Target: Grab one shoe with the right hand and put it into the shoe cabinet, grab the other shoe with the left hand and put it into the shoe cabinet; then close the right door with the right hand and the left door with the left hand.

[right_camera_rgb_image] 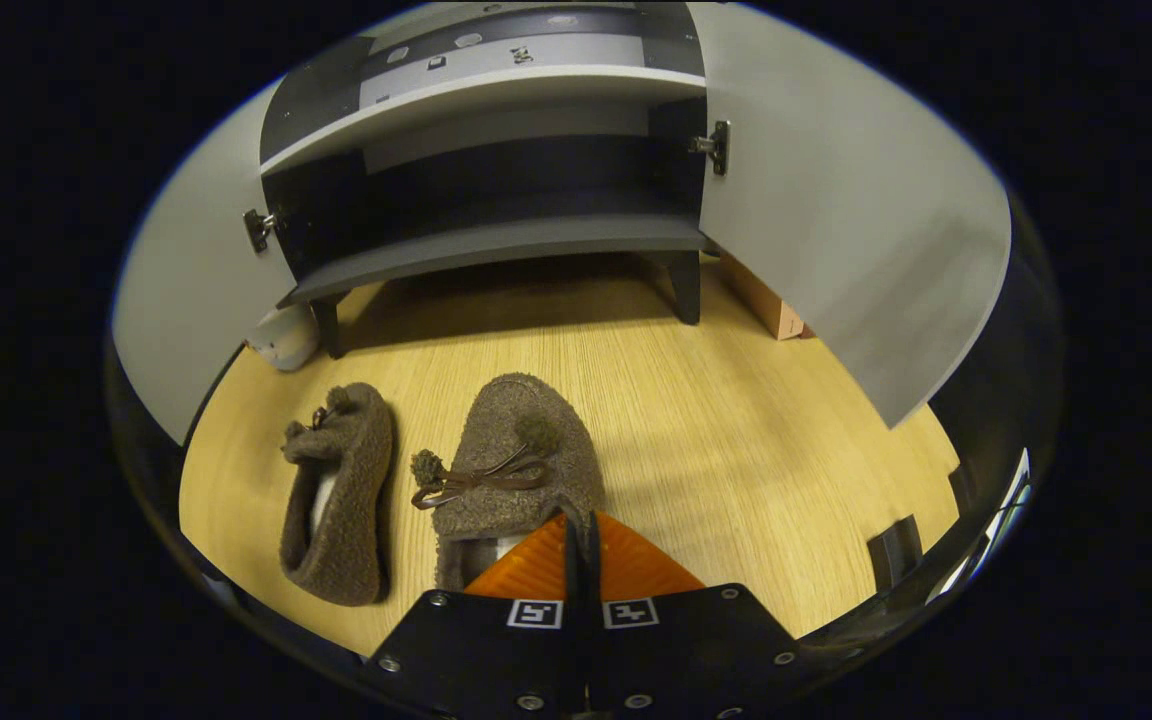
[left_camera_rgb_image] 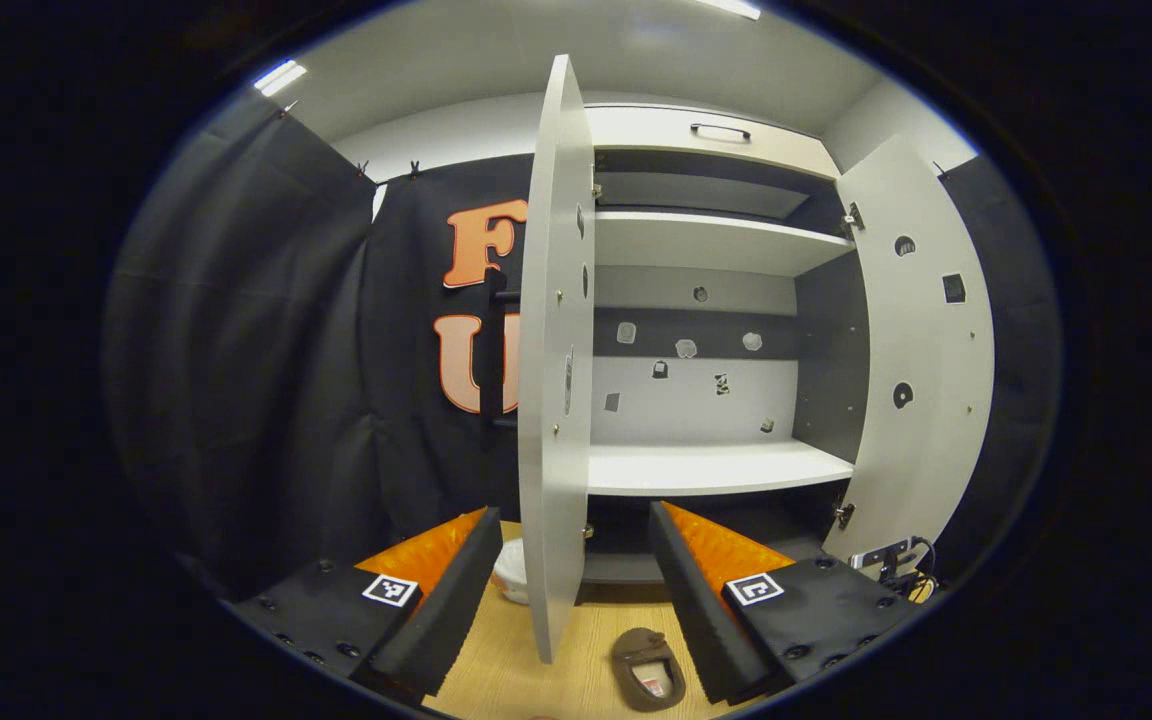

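Observation:
Two brown fuzzy slippers lie on the wooden floor in front of the open shoe cabinet (right_camera_rgb_image: 496, 245). My right gripper (right_camera_rgb_image: 579, 518) is down on the right-hand slipper (right_camera_rgb_image: 526, 450), its fingers closed together on the rim of the opening. The slipper rests on the floor. The other slipper (right_camera_rgb_image: 336, 490) lies just to its left, apart from it. In the left gripper view my left gripper (left_camera_rgb_image: 569, 512) is open and holds nothing, facing the cabinet's left door (left_camera_rgb_image: 551, 350) edge-on. A slipper (left_camera_rgb_image: 646, 668) shows on the floor below it.
Both cabinet doors stand wide open, with the right door (left_camera_rgb_image: 921, 350) swung far out. White shelves (left_camera_rgb_image: 716, 465) sit above a dark bottom shelf. A small white object (right_camera_rgb_image: 281, 335) lies by the left cabinet leg, and a cardboard box (right_camera_rgb_image: 766, 300) sits behind the right door (right_camera_rgb_image: 836, 220).

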### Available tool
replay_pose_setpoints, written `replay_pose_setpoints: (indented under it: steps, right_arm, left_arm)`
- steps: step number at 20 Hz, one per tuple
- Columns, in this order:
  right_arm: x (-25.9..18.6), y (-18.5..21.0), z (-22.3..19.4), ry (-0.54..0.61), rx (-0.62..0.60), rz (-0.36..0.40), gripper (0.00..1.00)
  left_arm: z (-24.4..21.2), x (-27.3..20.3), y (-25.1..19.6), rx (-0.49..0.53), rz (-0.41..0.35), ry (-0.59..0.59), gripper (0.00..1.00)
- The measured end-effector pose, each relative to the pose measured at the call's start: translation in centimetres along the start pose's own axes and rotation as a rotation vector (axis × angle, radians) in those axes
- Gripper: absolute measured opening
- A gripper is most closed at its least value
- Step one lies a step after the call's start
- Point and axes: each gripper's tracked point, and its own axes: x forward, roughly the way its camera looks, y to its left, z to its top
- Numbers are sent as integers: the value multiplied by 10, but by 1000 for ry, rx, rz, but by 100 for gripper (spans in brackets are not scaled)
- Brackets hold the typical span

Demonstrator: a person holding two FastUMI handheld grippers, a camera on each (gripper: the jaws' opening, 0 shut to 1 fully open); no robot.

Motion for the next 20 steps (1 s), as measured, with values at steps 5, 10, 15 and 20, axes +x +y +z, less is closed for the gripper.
replay_pose_setpoints:
  steps: [5,10,15,20]
  right_arm:
    - [-51,-6,99,-121,7,41,0]
    - [-94,-1,223,-261,29,108,0]
    - [-110,-5,358,-404,9,103,0]
    - [-83,-3,457,-483,13,86,0]
  left_arm:
    - [-7,3,-2,-16,-10,5,96]
    - [-8,5,0,-28,-17,-3,96]
    - [-9,6,6,-29,-12,-9,99]
    - [-15,7,8,-43,-7,0,96]
